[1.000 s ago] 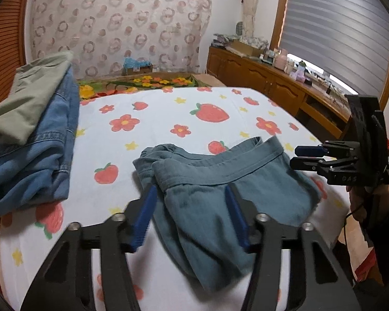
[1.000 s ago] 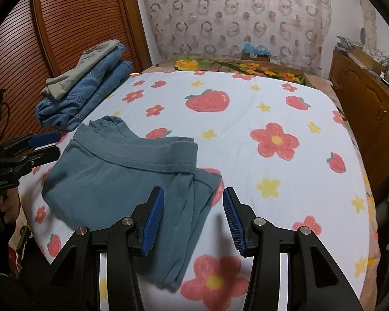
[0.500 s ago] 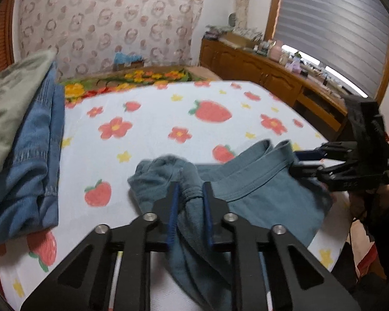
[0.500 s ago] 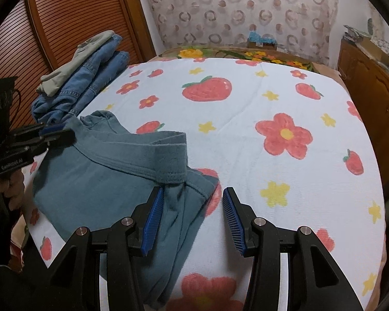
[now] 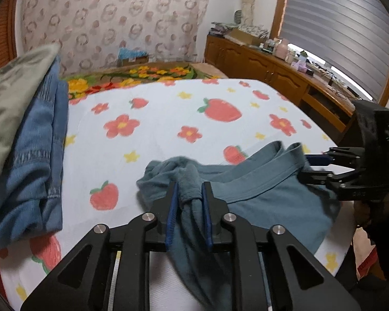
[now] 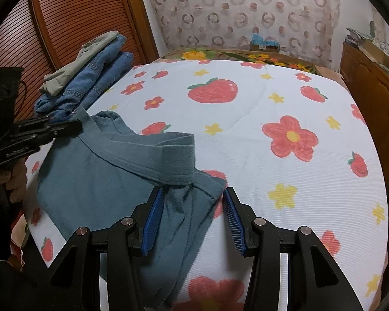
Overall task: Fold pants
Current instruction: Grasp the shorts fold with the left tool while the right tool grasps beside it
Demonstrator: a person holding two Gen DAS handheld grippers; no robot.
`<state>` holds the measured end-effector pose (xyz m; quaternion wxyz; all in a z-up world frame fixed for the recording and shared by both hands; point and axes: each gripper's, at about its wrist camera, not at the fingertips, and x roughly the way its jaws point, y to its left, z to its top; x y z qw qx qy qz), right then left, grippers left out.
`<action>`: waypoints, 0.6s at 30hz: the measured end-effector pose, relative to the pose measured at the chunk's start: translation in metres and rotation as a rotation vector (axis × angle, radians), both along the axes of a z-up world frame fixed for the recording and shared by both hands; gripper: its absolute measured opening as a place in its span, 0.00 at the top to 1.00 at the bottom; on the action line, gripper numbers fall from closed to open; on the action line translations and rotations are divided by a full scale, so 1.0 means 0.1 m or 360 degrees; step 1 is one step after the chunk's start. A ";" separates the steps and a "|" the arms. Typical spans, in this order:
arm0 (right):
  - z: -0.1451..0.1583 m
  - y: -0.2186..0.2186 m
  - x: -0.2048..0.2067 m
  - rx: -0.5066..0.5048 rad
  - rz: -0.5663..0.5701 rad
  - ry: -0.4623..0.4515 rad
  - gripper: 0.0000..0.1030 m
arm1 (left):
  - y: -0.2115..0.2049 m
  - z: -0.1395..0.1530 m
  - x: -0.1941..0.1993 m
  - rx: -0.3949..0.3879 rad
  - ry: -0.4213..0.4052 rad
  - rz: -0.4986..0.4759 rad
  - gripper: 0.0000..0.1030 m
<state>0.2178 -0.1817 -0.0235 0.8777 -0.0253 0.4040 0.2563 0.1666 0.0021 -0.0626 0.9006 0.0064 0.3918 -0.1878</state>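
Note:
The teal pants [image 5: 259, 202] lie on the strawberry-print bed with the waistband raised. My left gripper [image 5: 189, 194] is shut on a bunched corner of the waistband; it also shows in the right wrist view [image 6: 72, 127] at the pants' far left corner. My right gripper [image 6: 193, 202] is open, its blue pads on either side of the near waistband corner of the pants [image 6: 111, 181] without pinching it. In the left wrist view the right gripper [image 5: 308, 165] sits at the pants' right end.
A stack of folded jeans [image 5: 33, 160] with a khaki garment on top [image 5: 15, 98] lies at the bed's left side, also in the right wrist view [image 6: 90, 77]. A wooden cabinet [image 5: 272, 77] runs along the right wall. The bedsheet [image 6: 272, 103] stretches beyond.
My left gripper went from open to shut on the waistband corner and lifted it. My right gripper moved forward so the other waistband corner sits between its open pads.

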 end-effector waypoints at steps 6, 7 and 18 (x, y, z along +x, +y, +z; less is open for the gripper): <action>0.04 0.09 0.06 -0.0010 0.0035 0.0000 0.74 | 0.05 -0.13 0.02 -0.0012 0.0035 0.0009 0.79; 0.05 0.10 0.07 -0.0011 0.0036 -0.0008 0.76 | 0.06 -0.14 0.02 -0.0018 0.0041 0.0011 0.78; -0.01 0.11 0.04 0.0003 0.0006 -0.0025 0.76 | 0.10 -0.18 0.06 -0.0073 0.0090 0.0000 0.63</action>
